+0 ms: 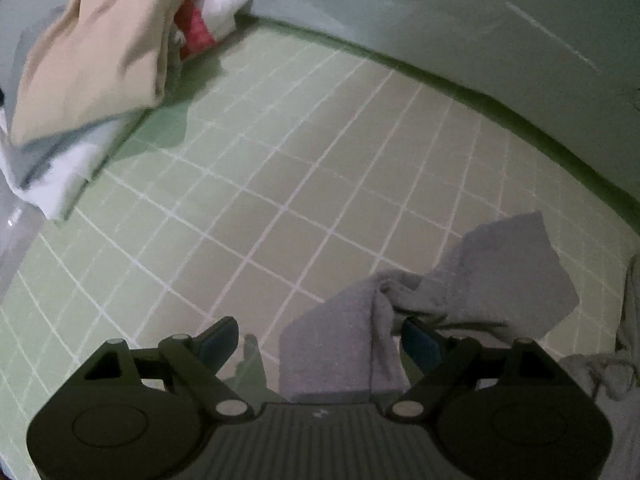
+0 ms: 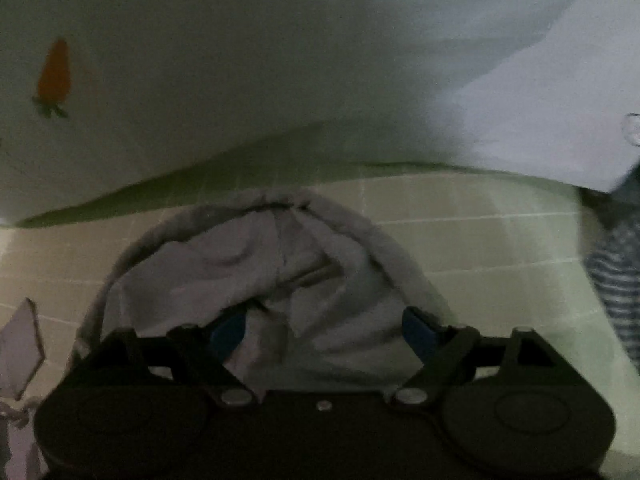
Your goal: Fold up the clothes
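Observation:
A grey garment [image 1: 472, 292] lies crumpled on the green checked cloth [image 1: 280, 184], partly between the spread fingers of my left gripper [image 1: 320, 340], which is open. In the right wrist view the same grey garment [image 2: 260, 272] shows its rounded hooded or collared end, bunched in front of my right gripper [image 2: 324, 332]. That gripper is open too, with fabric lying between and under its blue pads [image 2: 418, 330]. Neither gripper pinches the cloth.
A pile of clothes, beige [image 1: 92, 68] on top with red [image 1: 196, 28] and white pieces, sits at the far left. A pale wall [image 1: 440, 12] bounds the surface behind. A striped garment [image 2: 616, 276] lies at the right; white fabric with a carrot print [image 2: 54, 76] hangs behind.

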Demonstrator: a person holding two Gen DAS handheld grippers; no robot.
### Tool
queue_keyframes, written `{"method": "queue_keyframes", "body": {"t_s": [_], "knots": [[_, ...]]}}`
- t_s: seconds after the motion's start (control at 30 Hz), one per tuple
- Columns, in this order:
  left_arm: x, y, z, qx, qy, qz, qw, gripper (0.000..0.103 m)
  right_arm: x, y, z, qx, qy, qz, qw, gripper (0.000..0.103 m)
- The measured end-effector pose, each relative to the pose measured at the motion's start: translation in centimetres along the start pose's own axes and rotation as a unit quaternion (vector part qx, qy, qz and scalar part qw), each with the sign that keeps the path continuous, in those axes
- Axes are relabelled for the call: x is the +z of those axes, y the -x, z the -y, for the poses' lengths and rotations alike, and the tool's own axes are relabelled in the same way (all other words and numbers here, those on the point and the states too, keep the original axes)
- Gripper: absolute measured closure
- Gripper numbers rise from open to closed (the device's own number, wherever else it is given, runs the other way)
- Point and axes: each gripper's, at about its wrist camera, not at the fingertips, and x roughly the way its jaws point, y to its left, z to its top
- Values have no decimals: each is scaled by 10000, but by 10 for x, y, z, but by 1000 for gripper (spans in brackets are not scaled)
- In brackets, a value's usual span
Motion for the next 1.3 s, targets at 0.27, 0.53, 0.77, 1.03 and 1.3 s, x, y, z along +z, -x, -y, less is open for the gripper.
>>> {"method": "queue_keyframes", "body": {"t_s": [0.27,0.53,0.77,1.03,1.3], "knots": [[2,-17,3,-1,59,-169,9998,18,0,-23,-32,-188,726,-184,9970,31],[18,-13,-12,219,510,222,9982,92,35,-19,-58,-14,1453,271,9890,93],[42,30,-60,762,1034,1491,9804,93,79,30,-66,-54,1240,1683,9779,93],[18,21,-78,825,1444,1144,9794,34,34,18,-69,-493,1291,880,9865,40],[-34,31,-42,424,1104,677,9907,14,-47,49,-87,-557,830,745,9922,17]]}}
